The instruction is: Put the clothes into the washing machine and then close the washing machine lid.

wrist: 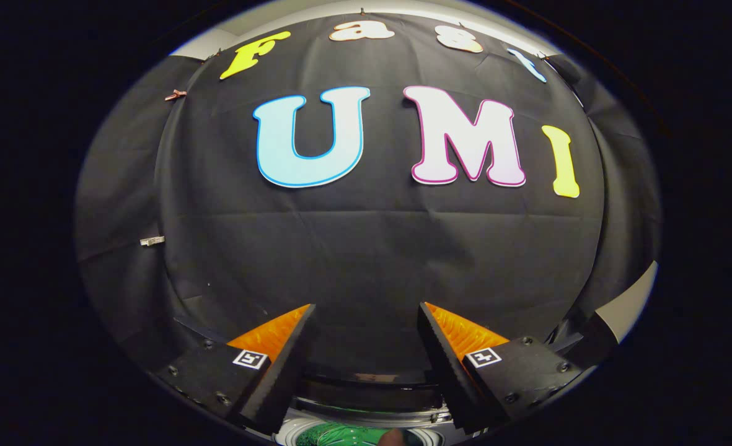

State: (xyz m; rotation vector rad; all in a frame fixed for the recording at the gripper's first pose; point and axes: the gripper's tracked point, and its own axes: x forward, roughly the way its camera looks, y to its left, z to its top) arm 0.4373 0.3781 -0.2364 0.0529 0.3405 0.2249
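- One green garment (341, 435) lies low between the two fingers, inside the round white rim of the washing machine (291, 433); only a sliver of each shows, so what kind of clothing it is cannot be told.
- Something small and dark (393, 438) sits at the near edge of the green cloth; it is too cut off to identify.
- Just beyond the opening, a dark band with a metal-looking strip (372, 399) runs across between the fingers; whether this is the lid cannot be told.
- Spread wide, the claw (366, 313) holds nothing: its two black fingers with orange ribbed outer faces stand well apart, and neither touches the cloth.
- Each finger carries a small square black-and-white marker (250, 358) near its base.
- Beyond the fingertips hangs the black cloth wall (366, 260) of the booth, creased in horizontal folds, with two small clips (152, 240) on the left.
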